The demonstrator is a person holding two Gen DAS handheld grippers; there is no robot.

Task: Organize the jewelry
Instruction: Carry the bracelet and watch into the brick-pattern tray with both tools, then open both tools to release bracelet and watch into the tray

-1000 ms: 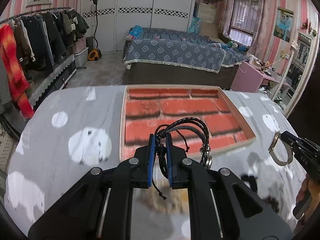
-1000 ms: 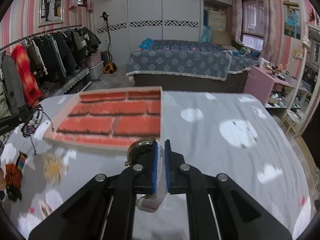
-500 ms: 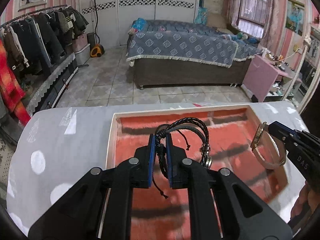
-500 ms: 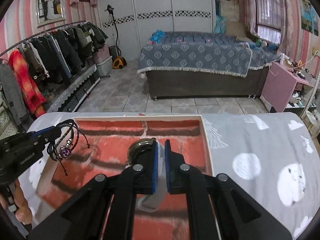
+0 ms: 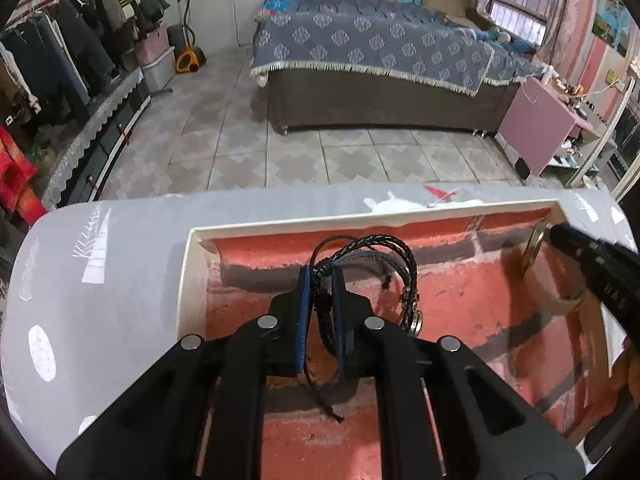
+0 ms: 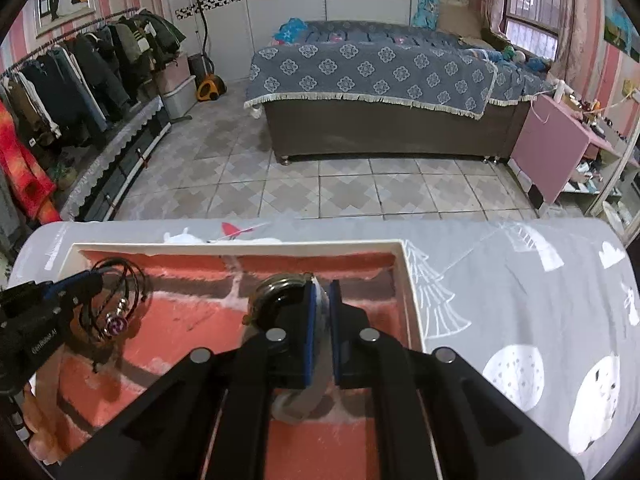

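Observation:
My left gripper [image 5: 320,276] is shut on a black braided cord bracelet [image 5: 384,252] with metal beads and a round charm. It holds the bracelet low over the far left part of a white-rimmed tray [image 5: 188,272] lined with red brick print. My right gripper [image 6: 321,292] is shut on a wristwatch [image 6: 276,290] with a metal case and a pale strap, low over the tray's far right corner [image 6: 408,276]. The left gripper and its bracelet [image 6: 116,304] also show at the left of the right wrist view. The right gripper with the watch [image 5: 534,248] shows at the right of the left wrist view.
The tray lies on a grey tablecloth [image 6: 520,300] with white prints, close to the table's far edge. Beyond it are a tiled floor, a bed [image 6: 372,76], a clothes rack [image 6: 60,92] at left and a pink desk [image 6: 556,144] at right.
Both grippers have moved forward over the tray and lower, toward its far wall. The bracelet and the watch stay held.

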